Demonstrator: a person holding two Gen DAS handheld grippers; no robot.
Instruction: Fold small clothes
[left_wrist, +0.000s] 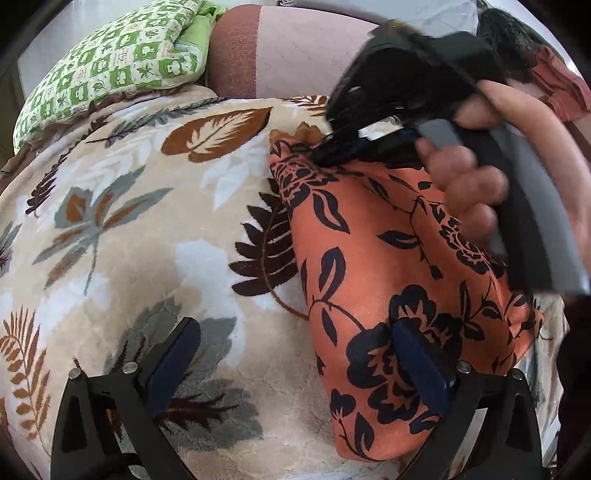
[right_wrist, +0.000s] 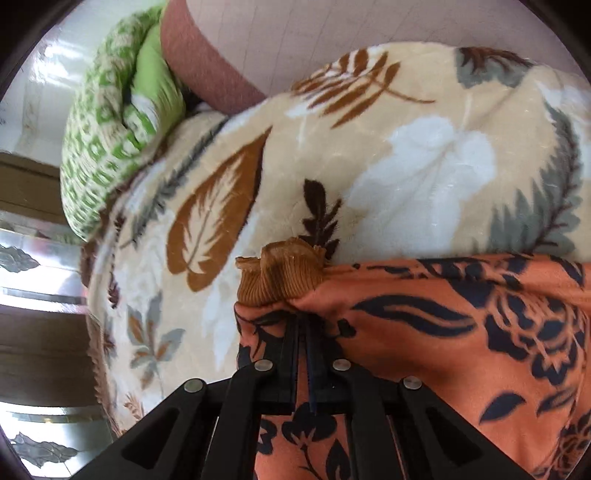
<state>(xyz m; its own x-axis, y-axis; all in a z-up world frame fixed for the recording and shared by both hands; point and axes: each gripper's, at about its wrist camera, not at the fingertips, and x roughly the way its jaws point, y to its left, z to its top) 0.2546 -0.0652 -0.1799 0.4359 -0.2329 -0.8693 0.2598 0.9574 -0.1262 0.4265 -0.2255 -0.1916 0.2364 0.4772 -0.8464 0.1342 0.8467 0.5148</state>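
Fold underway: my right gripper (right_wrist: 303, 332) is pinching the orange floral garment (right_wrist: 461, 350) at its edge on the leaf-print blanket (right_wrist: 406, 166); my left gripper (left_wrist: 295, 362) is gaping wide, holding nothing.

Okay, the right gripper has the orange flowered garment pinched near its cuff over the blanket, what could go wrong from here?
1. The right gripper pinches only a thin bunch of the orange floral garment beside the ribbed cuff; a tug could slip it free.
2. The left gripper is open, one finger over the cloth, so nothing pins the garment and it may drag instead of folding.
3. The plush leaf blanket may let the fold land crooked.
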